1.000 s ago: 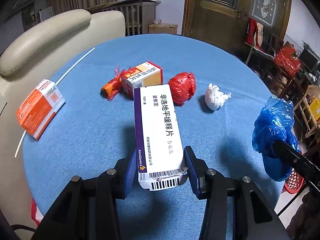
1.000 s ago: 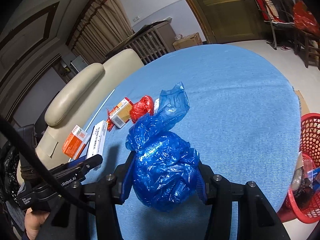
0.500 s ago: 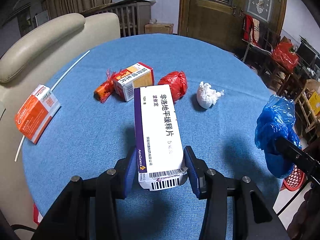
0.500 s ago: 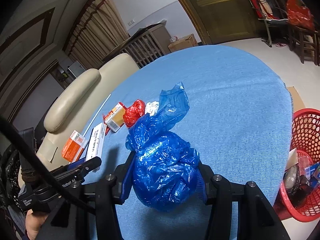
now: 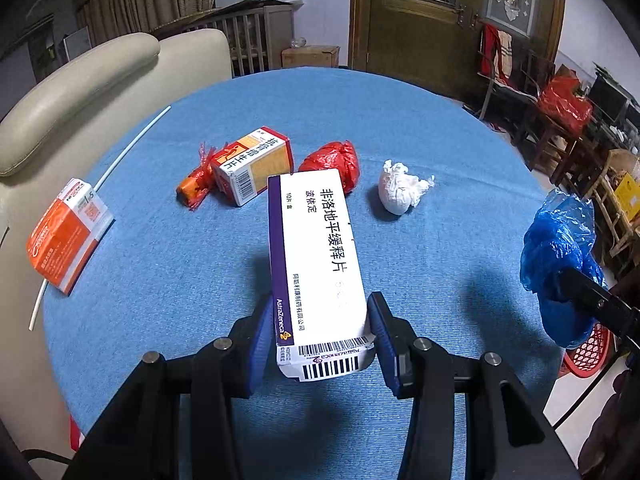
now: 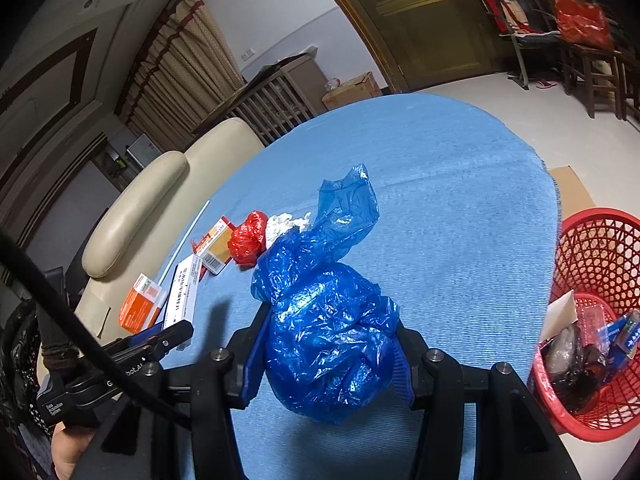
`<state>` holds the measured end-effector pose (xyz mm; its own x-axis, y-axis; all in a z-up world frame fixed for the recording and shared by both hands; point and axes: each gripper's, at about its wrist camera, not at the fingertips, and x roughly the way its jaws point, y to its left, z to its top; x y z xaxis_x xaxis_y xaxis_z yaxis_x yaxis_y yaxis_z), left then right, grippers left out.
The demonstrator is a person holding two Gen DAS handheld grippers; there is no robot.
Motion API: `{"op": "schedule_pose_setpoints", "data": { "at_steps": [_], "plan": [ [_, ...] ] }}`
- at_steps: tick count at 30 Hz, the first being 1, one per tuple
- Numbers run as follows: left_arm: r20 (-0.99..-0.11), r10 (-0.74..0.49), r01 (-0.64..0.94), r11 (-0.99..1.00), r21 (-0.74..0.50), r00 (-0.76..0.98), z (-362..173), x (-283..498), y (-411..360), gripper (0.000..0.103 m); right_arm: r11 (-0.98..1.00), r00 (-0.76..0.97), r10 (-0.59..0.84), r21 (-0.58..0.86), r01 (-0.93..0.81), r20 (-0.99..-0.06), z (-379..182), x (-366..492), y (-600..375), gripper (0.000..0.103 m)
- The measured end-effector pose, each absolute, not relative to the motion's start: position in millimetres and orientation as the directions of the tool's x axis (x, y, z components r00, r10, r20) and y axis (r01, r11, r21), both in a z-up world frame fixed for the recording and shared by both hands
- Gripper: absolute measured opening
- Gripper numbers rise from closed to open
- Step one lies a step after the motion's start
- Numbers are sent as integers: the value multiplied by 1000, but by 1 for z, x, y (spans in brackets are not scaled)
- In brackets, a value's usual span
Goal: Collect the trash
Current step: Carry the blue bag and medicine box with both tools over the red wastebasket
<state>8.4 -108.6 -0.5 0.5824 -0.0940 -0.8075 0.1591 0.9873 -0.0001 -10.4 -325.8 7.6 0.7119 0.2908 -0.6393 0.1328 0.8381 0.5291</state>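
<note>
Gripping a white box by its barcode end, left gripper closed on it, pads against both long sides, box lifted clear of the blue table and pointing away over it; clamped likewise, right gripper around a crumpled blue bag, loose tail of plastic sticking up above the jaws; held above the table's near edge, that bag, with a red basket on the floor to its right, already partly filled with scraps. Lay on the cloth beyond the white box: a red-and-yellow box; an orange wrapper touching its left side; a red wad just right of it; a white wad further right, apart. Sat at the table's left edge, an orange box, overhanging toward a cream chair; ran beside and under it a thin white stick. Showed at the right edge of the left view, the blue bag again, in the other gripper's black finger.
</note>
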Motion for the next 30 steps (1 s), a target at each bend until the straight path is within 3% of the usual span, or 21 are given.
{"op": "schedule_pose_setpoints", "data": {
  "at_steps": [30],
  "plan": [
    [-810, -122, 252, 967, 33, 573, 0, 5, -161, 48, 792, 737, 165, 533, 297, -655, 3, -64, -389, 55]
  ]
}}
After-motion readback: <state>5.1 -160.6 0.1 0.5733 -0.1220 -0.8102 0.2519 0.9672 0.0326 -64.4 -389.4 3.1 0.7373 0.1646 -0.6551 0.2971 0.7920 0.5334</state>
